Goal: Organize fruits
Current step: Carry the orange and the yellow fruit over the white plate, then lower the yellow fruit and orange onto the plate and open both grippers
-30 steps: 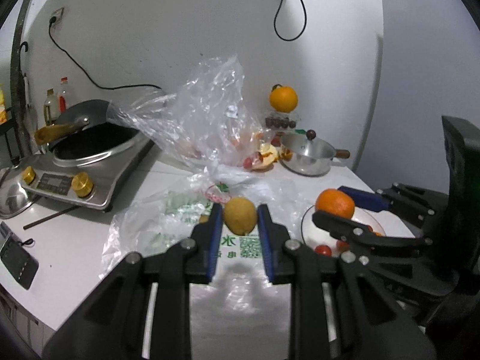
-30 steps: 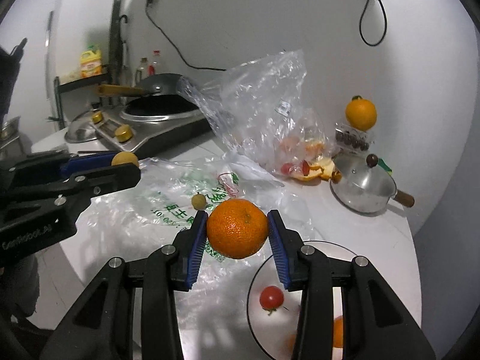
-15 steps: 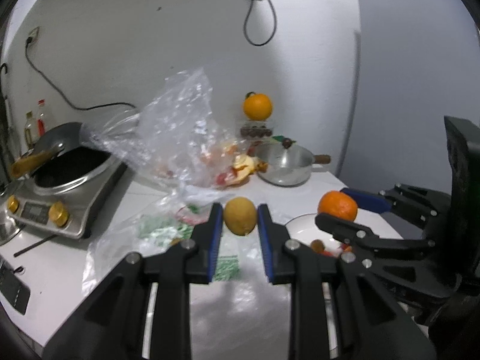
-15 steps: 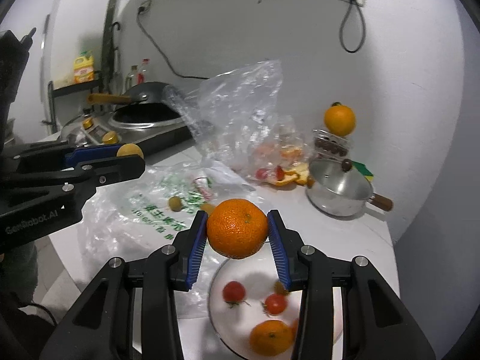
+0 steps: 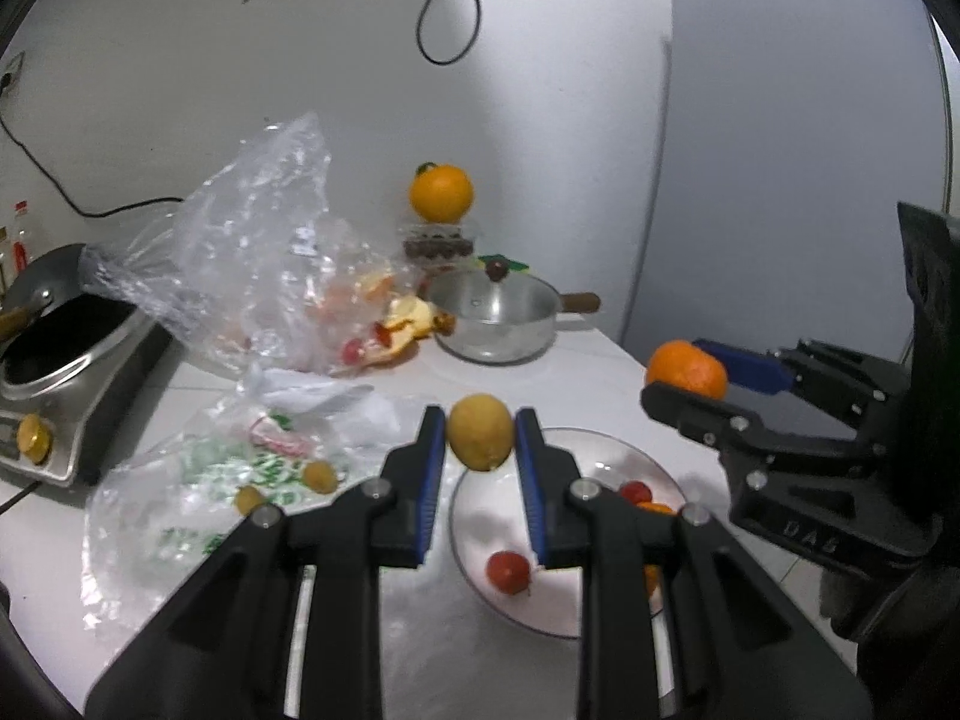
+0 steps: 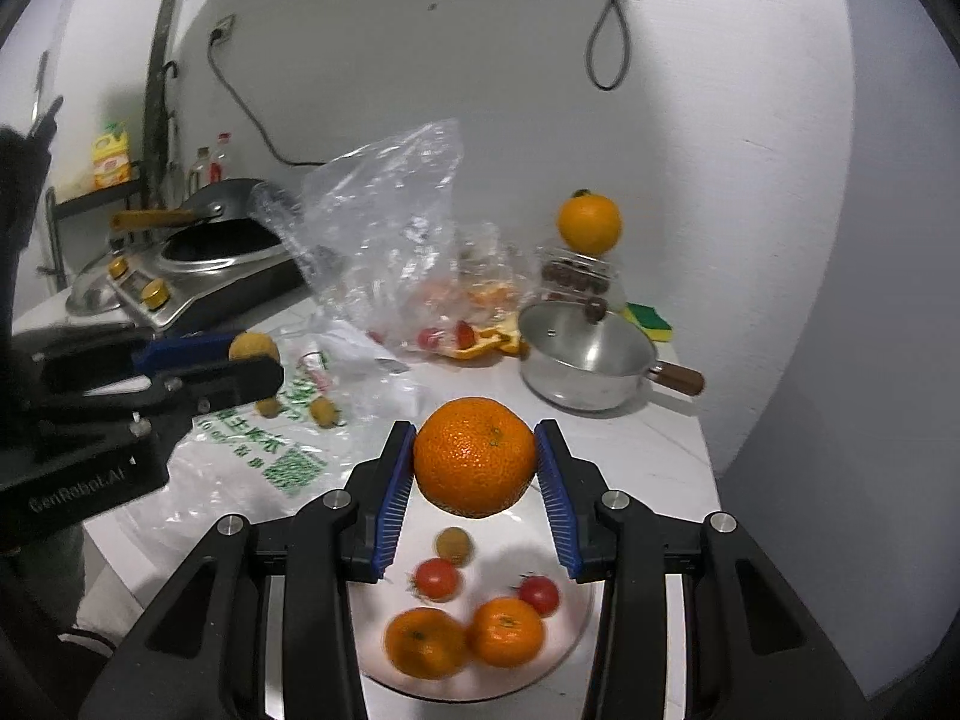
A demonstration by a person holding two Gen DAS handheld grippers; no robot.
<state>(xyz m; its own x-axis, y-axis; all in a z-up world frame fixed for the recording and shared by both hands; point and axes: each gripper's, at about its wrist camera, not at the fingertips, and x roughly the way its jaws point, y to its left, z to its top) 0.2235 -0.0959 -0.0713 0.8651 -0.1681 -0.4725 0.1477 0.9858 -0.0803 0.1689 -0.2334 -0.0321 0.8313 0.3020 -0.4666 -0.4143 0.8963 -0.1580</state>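
Note:
My left gripper [image 5: 480, 438] is shut on a small yellow-brown fruit [image 5: 480, 431], held above the left rim of a glass plate [image 5: 600, 450]. My right gripper [image 6: 474, 462] is shut on an orange [image 6: 474, 455], held over the same plate [image 6: 579, 639], which holds two small oranges [image 6: 465, 639], two cherry tomatoes [image 6: 438, 577] and a small brown fruit [image 6: 453, 543]. The right gripper with its orange [image 5: 687, 369] shows at the right of the left wrist view. Two small brown fruits [image 5: 318, 476] lie on a flat plastic bag [image 5: 198, 480].
A crumpled clear bag [image 5: 258, 264] with peels and tomatoes stands at the back. A steel pot [image 5: 498, 315] sits behind the plate, an orange [image 5: 441, 192] on a jar behind it. An induction cooker with a wok [image 5: 60, 354] is at the left. The counter's edge runs right of the plate.
Both grippers have moved right and forward with their fruits, from over the flat bag to over the plate. The plate's contents have come into fuller view.

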